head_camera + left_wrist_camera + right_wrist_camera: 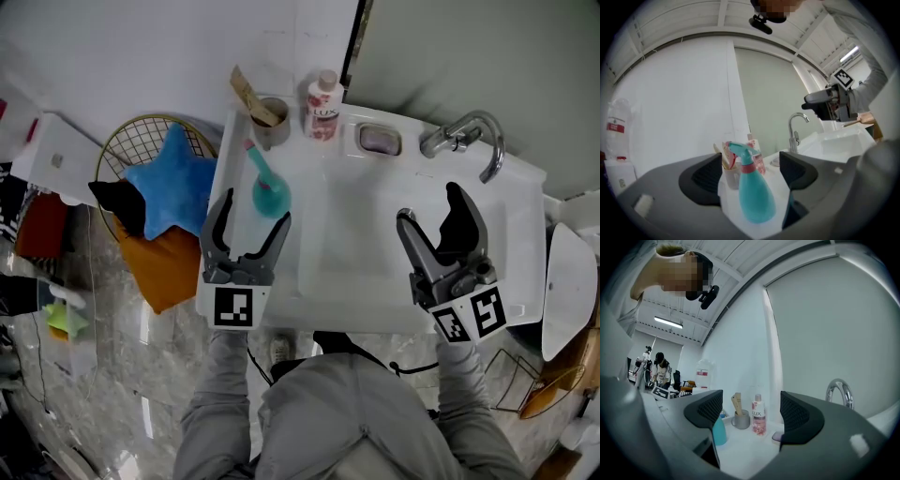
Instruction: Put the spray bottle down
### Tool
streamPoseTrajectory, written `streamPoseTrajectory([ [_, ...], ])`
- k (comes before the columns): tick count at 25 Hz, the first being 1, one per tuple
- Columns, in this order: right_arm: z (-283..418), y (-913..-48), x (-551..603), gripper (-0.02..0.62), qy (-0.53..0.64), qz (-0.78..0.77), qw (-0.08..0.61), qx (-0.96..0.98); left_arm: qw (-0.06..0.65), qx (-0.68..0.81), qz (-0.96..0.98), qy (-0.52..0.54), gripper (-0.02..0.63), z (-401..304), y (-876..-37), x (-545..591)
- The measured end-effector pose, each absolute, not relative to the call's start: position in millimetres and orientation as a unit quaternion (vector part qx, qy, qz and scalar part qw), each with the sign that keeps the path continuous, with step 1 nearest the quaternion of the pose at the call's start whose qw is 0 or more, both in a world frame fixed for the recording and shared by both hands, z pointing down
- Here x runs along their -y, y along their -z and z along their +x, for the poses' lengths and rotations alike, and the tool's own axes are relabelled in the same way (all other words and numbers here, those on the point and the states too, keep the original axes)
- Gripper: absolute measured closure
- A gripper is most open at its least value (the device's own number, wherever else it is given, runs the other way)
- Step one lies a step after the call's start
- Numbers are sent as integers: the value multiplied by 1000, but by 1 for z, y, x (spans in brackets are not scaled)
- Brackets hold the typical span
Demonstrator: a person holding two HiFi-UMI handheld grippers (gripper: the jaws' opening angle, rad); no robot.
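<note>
The teal spray bottle [269, 192] with a pink collar stands upright on the left side of the white sink counter [366, 281]. My left gripper [253, 214] is open, one jaw on each side of the bottle and just short of it. In the left gripper view the spray bottle [754, 199] stands between the dark pads [705, 177] with a gap on both sides, inside the left gripper [749, 172]. My right gripper [429, 204] hangs open over the basin's right part, holding nothing. The right gripper view shows the right gripper [749, 411] and the spray bottle [718, 432] low at left.
Along the counter's back stand a grey cup [270, 122] with wooden sticks, a pink LUX bottle [322, 108], a soap dish [379, 140] and a chrome faucet [469, 136]. A wire basket with a blue star cushion [173, 178] sits left of the sink. A white bin [567, 291] stands right.
</note>
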State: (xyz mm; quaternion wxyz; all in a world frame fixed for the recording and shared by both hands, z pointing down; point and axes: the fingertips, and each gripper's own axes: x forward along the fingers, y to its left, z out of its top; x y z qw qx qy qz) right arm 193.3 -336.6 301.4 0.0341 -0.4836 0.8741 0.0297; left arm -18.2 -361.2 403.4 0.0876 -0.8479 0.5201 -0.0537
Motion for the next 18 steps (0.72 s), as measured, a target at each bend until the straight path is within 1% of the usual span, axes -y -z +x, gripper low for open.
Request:
streamPoseTrajectory([
  [3, 192, -300, 326, 230, -28, -487, 34, -872, 101, -519, -847, 56, 195, -27, -384, 339],
  [6, 191, -297, 314, 230, -26, -493, 38, -869, 144, -508, -846, 76, 196, -36, -363, 318],
  [9, 189, -297, 299, 230, -19, -502, 46, -864, 129, -525, -840, 52, 196, -52, -344, 297],
  [12, 187, -298, 281, 230, -12, -511, 51, -858, 133, -531, -836, 35, 196, -67, -327, 274],
  [18, 184, -299, 250, 230, -6, -531, 54, -845, 119, -547, -829, 17, 196, -98, -311, 238],
])
